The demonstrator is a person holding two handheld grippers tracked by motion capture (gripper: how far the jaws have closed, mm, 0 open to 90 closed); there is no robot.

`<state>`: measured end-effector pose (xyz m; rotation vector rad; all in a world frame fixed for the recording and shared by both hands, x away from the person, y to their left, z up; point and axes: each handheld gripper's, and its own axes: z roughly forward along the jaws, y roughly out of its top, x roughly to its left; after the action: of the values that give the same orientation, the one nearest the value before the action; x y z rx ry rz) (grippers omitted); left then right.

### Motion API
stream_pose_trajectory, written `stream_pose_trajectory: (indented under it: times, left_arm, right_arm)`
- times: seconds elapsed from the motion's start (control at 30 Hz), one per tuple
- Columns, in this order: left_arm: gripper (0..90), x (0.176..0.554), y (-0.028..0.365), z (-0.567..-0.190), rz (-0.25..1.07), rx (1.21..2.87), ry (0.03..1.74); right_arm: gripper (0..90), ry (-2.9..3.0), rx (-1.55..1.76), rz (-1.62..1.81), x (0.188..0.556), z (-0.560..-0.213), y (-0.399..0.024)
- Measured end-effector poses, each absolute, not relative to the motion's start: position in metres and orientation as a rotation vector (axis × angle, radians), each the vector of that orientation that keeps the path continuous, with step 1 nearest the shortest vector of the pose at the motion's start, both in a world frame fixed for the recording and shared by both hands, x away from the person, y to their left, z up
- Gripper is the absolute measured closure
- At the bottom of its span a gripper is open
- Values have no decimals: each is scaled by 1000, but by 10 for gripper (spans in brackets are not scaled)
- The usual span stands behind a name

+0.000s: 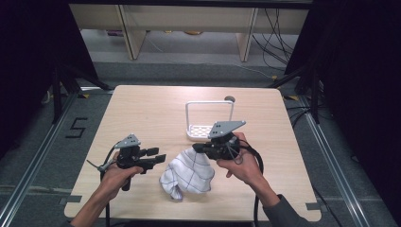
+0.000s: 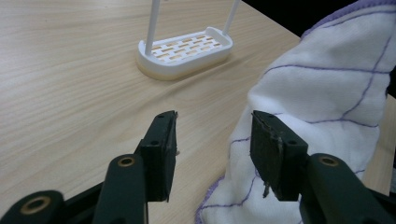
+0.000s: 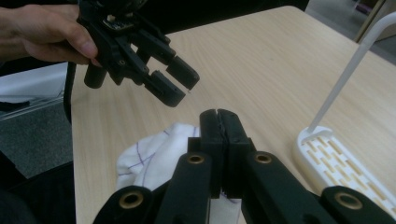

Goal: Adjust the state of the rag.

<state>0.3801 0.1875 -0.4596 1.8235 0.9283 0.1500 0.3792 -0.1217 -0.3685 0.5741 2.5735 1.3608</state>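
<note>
White cloth [image 1: 187, 174] with purple lines hangs bunched from right hand-held gripper [image 1: 197, 148], jaws clamped on its top; bottom rests on bench [image 1: 142, 113]. Left hand-held gripper [image 1: 160, 156] open, just beside cloth.

Pale wooden table [image 1: 142, 113] on grey floor [image 1: 189, 71], light shelving legs [image 1: 130, 33] beyond, dark curtains [image 1: 28, 56] either side

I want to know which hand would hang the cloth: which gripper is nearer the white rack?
Right. The right gripper sits just in front of the white rack, pinching the cloth; the left gripper is farther away, across the cloth.
</note>
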Motion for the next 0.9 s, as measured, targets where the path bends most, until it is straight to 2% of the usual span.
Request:
stream_pose_trajectory:
  times: [0.3,0.37,0.4,0.43,0.47,0.5,0.7,0.8,0.9]
  left_arm:
    - [449,392,157,-471,-58,1847,850]
    - [515,393,147,-476,-80,1867,820]
    - [611,392,142,-477,-72,1874,805]
    - [734,392,140,-477,-57,1877,807]
    - [812,392,137,-475,-27,1887,801]
    - [840,391,137,-472,9,1884,801]
    - [852,391,140,-439,162,1849,766]
    - [854,385,142,-412,315,1834,730]
    - [852,370,139,-398,405,1809,694]
  right_arm:
    - [900,2546,596,1361,382,-362,-130]
    - [900,2553,616,1357,383,-362,-132]
    - [900,2561,629,1358,383,-362,-133]
    - [900,2542,629,1358,384,-362,-133]
    - [900,2545,613,1350,386,-361,-135]
    - [900,2540,614,1351,387,-361,-136]
    - [900,2495,694,1343,396,-353,-150]
    - [900,2438,703,1352,400,-342,-157]
    - [900,2393,681,1372,398,-331,-165]
